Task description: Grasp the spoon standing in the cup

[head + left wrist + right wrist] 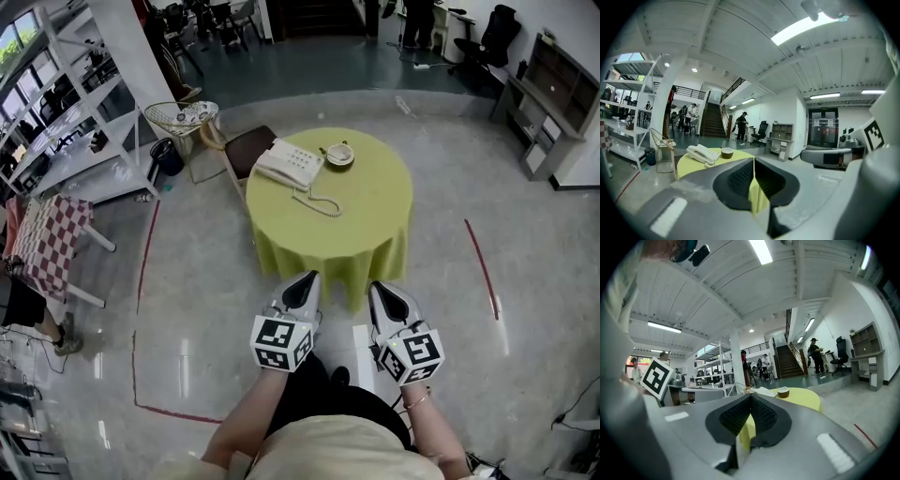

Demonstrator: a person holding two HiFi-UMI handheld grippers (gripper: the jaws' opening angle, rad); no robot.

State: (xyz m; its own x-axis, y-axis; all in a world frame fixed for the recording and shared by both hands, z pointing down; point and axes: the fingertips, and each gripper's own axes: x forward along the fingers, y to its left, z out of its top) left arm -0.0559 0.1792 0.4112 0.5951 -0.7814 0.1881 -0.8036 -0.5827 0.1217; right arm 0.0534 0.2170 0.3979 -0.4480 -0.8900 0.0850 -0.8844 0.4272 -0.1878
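Head view: both tongs were held low in front of the person. The left gripper [307,279] and right gripper [379,289] sat side by side, tips pointing toward 12 o'clock. Both looked pinched to a point with nothing in them. Straight ahead at 12 was a round table [375,216] with a yellow-green cloth, well apart from the tips. The cup [339,154] sat on a saucer near the far edge, about 12 o'clock on the tabletop. A white telephone [289,163] lay at about 10 o'clock, its cord trailing toward the middle. The spoon was too small to pick out. A brown chair [249,150] was tucked in at the table's 10 o'clock.

Left gripper view: the left gripper [753,160] had its jaws fully together and empty. Past the tips, toward 10 o'clock, were the table [689,167], the telephone [704,153] and the cup [727,152] just right of it.

Right gripper view: same deal, the right gripper [750,397] had its jaws closed on nothing. The cup [783,392] showed at about 1 o'clock beyond the tips, on the table [806,400], with the telephone [764,391] beside it.
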